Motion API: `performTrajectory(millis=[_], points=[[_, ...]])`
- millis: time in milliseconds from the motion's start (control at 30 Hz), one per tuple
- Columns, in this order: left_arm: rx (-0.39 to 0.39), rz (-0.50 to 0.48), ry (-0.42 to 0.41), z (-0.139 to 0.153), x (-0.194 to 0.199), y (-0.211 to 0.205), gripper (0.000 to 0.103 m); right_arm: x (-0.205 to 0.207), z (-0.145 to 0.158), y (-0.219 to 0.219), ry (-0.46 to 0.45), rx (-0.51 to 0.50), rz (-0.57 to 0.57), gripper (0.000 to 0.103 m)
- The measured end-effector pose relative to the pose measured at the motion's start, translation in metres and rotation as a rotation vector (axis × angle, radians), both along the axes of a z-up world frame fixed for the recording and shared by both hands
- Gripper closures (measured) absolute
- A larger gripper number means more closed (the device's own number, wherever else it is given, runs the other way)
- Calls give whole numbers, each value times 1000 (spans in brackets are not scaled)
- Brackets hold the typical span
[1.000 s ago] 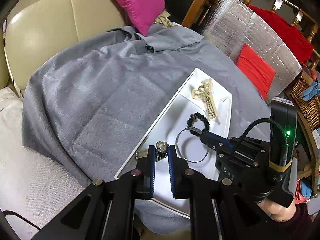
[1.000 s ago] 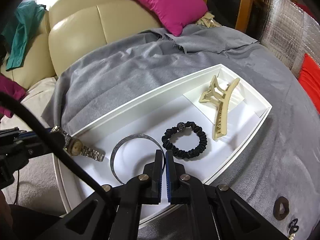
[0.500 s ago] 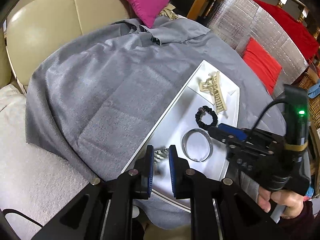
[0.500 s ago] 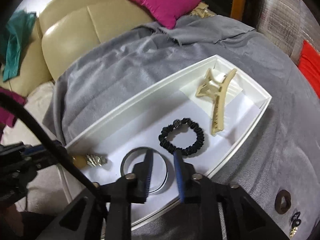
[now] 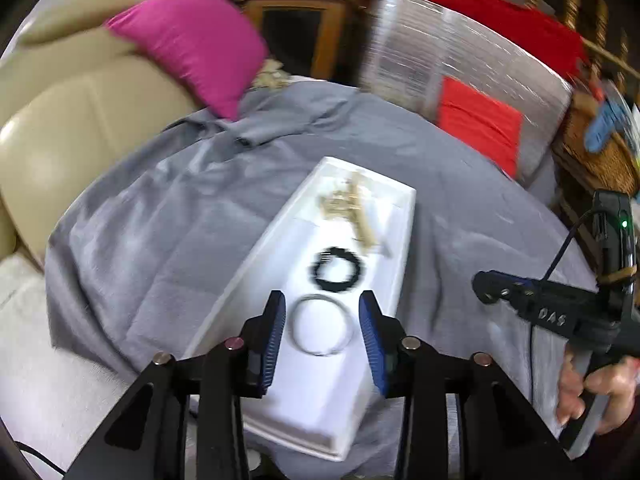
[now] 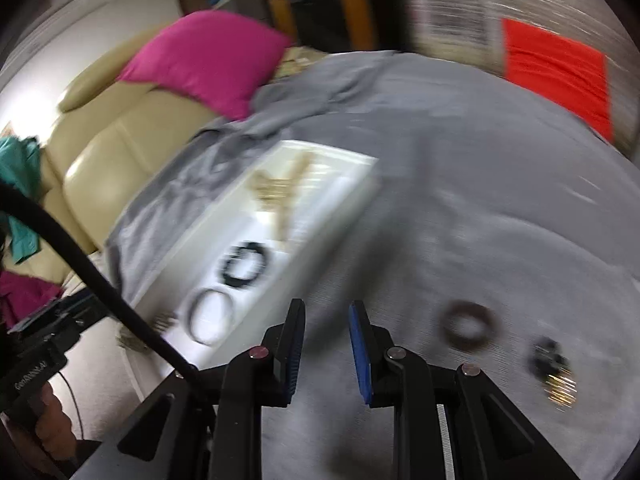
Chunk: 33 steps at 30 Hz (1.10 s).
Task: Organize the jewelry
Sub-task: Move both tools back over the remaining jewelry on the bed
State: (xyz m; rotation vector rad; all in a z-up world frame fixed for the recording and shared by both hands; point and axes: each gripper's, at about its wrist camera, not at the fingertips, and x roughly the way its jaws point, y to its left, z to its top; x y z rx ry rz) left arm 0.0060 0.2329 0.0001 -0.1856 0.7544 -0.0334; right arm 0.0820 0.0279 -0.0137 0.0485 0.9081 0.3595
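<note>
The left gripper (image 5: 322, 330) is held over the white tray (image 5: 404, 240), its jaws just opened and apart with nothing clamped; the silver bangle (image 5: 321, 325) is seen between them, the black scrunchie (image 5: 337, 269) at 12 o'clock. The right gripper's (image 6: 325, 344) jaws are apart over grey cloth (image 6: 460, 160)

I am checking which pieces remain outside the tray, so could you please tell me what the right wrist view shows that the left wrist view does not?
Only the right wrist view shows the dark brown ring-shaped piece and the small black-and-gold piece lying on the grey cloth, plus a gold watch in the tray's near end. Only the left wrist view shows the wicker basket. Both show the white rectangular tray, cream claw hair clip, black scrunchie and silver bangle.
</note>
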Motion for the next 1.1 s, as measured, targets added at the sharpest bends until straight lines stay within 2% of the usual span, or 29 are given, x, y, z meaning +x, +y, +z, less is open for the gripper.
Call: performTrajectory(millis=[100, 267, 333, 367, 400, 500, 633, 733, 867, 933, 967, 1100], points=[[39, -61, -11, 2, 3, -34, 63, -11, 1, -57, 15, 31, -87, 77], [32, -182, 0, 1, 10, -90, 63, -33, 1, -156, 45, 107, -214, 77], [39, -208, 14, -3, 13, -108, 62, -41, -4, -187, 68, 157, -245, 67], [47, -216, 24, -5, 15, -117, 62, -44, -7, -196, 73, 170, -257, 56], [50, -222, 40, -9, 18, -126, 62, -46, -11, -204, 74, 183, -268, 51], [36, -233, 83, -18, 28, -144, 62, -45, -26, -206, 105, 212, -229, 51], [24, -217, 149, -33, 40, -158, 62, -38, -39, -187, 98, 86, -155, 51], [19, -221, 166, -39, 43, -168, 62, -32, -44, -180, 84, 67, -135, 51], [27, -224, 170, -41, 49, -175, 62, -26, -55, -169, 57, -27, -117, 51], [27, -227, 174, -41, 50, -176, 62, -24, -56, -167, 30, -59, -120, 57], [28, -231, 175, -42, 50, -177, 62, -24, -56, -166, 20, -74, -126, 63], [31, -250, 172, -43, 51, -186, 62, -25, -56, -169, -1, -73, -125, 66]])
